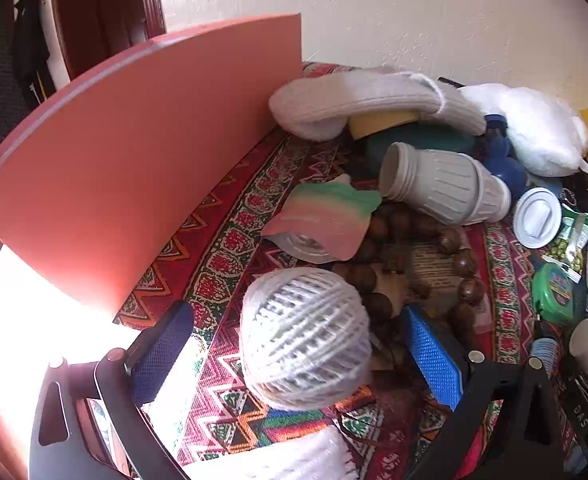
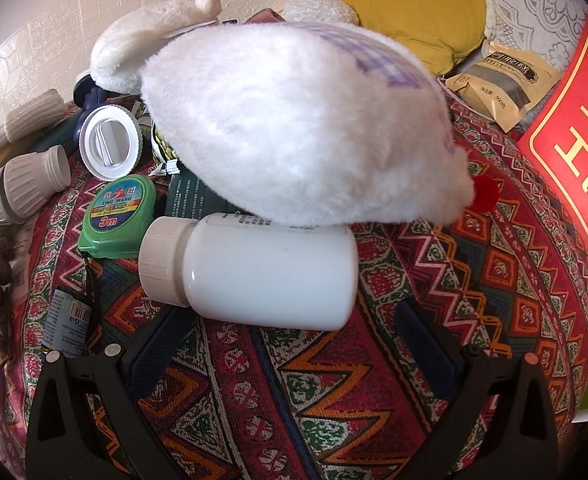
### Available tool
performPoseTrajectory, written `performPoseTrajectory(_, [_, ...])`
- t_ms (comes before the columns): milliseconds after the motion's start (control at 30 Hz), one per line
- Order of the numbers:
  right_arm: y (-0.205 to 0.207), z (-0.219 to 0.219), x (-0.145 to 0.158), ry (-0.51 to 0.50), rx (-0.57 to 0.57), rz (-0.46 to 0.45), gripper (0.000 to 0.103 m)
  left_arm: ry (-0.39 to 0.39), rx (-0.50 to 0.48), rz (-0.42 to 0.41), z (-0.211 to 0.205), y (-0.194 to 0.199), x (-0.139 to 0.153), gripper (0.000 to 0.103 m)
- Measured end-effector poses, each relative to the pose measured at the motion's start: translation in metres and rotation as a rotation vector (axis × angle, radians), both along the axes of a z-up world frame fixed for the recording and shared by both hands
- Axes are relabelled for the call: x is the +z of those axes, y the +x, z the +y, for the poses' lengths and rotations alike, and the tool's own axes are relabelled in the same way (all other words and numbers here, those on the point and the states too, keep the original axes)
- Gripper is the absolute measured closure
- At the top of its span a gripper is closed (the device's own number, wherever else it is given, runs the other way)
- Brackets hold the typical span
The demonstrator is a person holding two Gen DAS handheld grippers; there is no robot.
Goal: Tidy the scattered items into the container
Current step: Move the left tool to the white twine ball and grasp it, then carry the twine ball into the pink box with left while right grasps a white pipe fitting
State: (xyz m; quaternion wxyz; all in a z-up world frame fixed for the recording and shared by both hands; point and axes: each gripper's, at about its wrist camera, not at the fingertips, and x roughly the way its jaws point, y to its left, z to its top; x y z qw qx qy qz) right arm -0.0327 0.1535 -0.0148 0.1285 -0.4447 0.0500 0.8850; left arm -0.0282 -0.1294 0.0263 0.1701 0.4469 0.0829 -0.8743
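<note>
A white ball of string [image 1: 305,338] lies on the patterned cloth between the fingers of my left gripper [image 1: 299,350], which is open; the blue pads stand apart from the ball on both sides. The pink container wall [image 1: 142,152] rises to the left. My right gripper [image 2: 294,328] is open, and a white plastic bottle [image 2: 250,268] lies on its side just ahead of the fingertips. A white fluffy slipper [image 2: 301,120] rests over the bottle. A green tape measure [image 2: 116,216] lies left of the bottle.
A grey ribbed jar [image 1: 441,184] lies on its side, with its white lid [image 1: 535,218], wooden beads [image 1: 397,248], a pastel cloth [image 1: 325,216] and a white sock [image 1: 365,100]. A yellow cushion [image 2: 417,8], a paper pouch [image 2: 501,84] and a red box [image 2: 577,148] sit right.
</note>
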Motion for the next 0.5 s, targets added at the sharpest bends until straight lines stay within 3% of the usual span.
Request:
performPoseTrajectory(133, [-0.0007,0.0013,-0.0002,-0.004,0.000,0.000,0.001,0.045,0.001,-0.008,-0.0069,-0.0063,-0.0061,0.002])
performPoseTrajectory(167, [-0.0010,0.0013,-0.0003,-0.004,0.000,0.000,0.001,0.063,-0.009,-0.001,-0.0076,-0.0067,-0.0058,0.013])
performPoseTrajectory(200, [-0.0010,0.0017,-0.0002,-0.004,0.000,0.000,0.001,0.079,-0.022,0.008,-0.0073,-0.0068,-0.0045,0.037])
performPoseTrajectory(233, [-0.0007,0.0018,-0.0002,-0.005,0.000,0.000,0.001,0.082,-0.035,0.013,-0.0059,-0.0070,-0.0025,0.050])
performPoseTrajectory(333, [-0.0005,0.0015,0.0007,-0.005,0.000,0.000,0.001,0.055,-0.057,0.007,-0.0014,-0.0074,-0.0009,0.050])
performPoseTrajectory(500, [-0.0004,0.0017,0.0006,-0.005,-0.001,0.000,0.001,0.076,-0.064,0.017,-0.0047,-0.0045,-0.0012,0.051])
